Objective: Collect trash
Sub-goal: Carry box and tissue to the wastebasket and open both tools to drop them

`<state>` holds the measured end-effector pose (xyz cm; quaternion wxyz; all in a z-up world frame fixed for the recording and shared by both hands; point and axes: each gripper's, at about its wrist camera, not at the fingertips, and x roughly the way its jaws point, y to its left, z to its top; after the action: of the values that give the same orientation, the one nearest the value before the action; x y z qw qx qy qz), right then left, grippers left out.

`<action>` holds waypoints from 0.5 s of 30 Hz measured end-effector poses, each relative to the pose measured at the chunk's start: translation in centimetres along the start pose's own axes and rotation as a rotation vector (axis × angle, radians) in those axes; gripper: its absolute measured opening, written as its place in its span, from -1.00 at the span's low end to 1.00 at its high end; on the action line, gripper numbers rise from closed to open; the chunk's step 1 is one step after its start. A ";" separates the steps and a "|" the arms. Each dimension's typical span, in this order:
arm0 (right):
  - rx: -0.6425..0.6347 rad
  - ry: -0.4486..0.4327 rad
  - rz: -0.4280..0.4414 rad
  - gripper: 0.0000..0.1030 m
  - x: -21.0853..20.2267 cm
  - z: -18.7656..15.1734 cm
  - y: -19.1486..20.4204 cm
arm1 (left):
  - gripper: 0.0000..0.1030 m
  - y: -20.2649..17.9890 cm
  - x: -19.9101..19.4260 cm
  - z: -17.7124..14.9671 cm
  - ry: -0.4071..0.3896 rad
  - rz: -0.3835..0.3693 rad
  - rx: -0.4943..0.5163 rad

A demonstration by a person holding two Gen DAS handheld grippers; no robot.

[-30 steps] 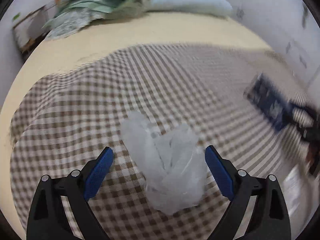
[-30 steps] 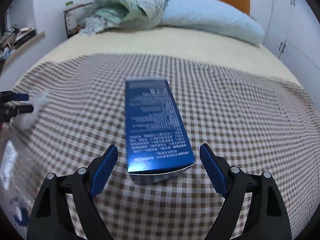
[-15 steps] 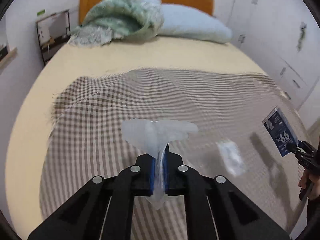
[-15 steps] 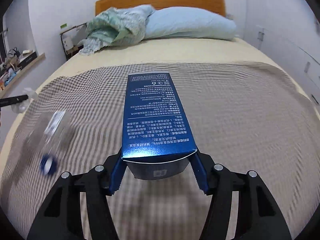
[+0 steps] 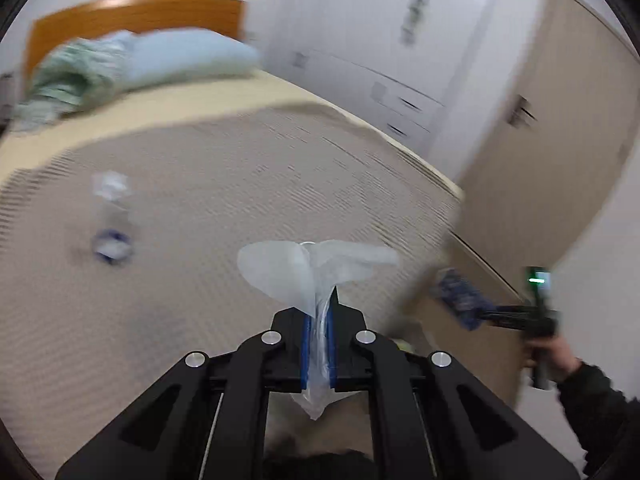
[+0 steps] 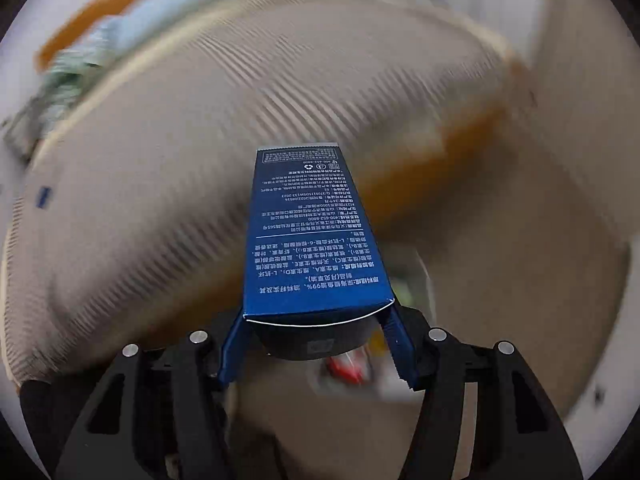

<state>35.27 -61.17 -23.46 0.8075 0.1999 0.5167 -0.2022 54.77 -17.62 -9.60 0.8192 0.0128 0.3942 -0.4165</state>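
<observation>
**Transport of Two Gripped Items Toward the Disposal Point**

The left gripper (image 5: 318,332) is closed tightly on a crumpled clear plastic wrapper (image 5: 316,272), which is held clear of the checked blanket (image 5: 200,200). The right gripper (image 6: 316,344) is clamped on the near end of a blue carton (image 6: 312,240), whose far end projects forward over the bed edge. Both views are motion-blurred. The carrying step is judged to be in hand. A blurred container holding coloured scraps (image 6: 360,368) is seen below the carton; whether it is the bin cannot be told. Next, each item should be positioned above the receptacle and released. A plastic bottle (image 5: 110,220) is left on the blanket for later collection.
</observation>
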 end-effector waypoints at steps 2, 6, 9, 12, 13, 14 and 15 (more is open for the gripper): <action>0.053 0.105 -0.042 0.13 4.3 -2.1 -3.6 | -0.93 -3.8 2.8 -2.4 0.060 -0.064 0.003; 0.086 0.252 -0.089 0.13 12.9 -2.4 -6.3 | -0.93 -9.1 8.5 -5.8 0.203 -0.092 -0.017; 0.076 0.358 -0.135 0.14 19.5 -0.9 -7.3 | -0.93 -10.0 11.3 -7.4 0.274 -0.091 -0.004; 0.072 0.382 -0.258 0.18 24.8 1.0 -8.7 | -0.93 -10.8 13.2 -8.3 0.323 -0.042 0.008; 0.065 0.409 -0.289 0.21 26.5 1.4 -9.2 | -0.93 -10.9 13.9 -8.6 0.345 -0.032 -0.002; 0.066 0.439 -0.321 0.22 27.8 1.6 -9.4 | -0.93 -11.1 14.6 -8.7 0.368 -0.021 -0.008; 0.082 0.465 -0.326 0.22 28.9 2.0 -9.8 | -0.93 -11.1 15.3 -8.7 0.385 -0.011 -0.004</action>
<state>42.61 -73.93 -50.24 0.6152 0.1876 0.7049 -0.2989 46.80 -32.15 -22.19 0.7263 0.0887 0.5445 -0.4101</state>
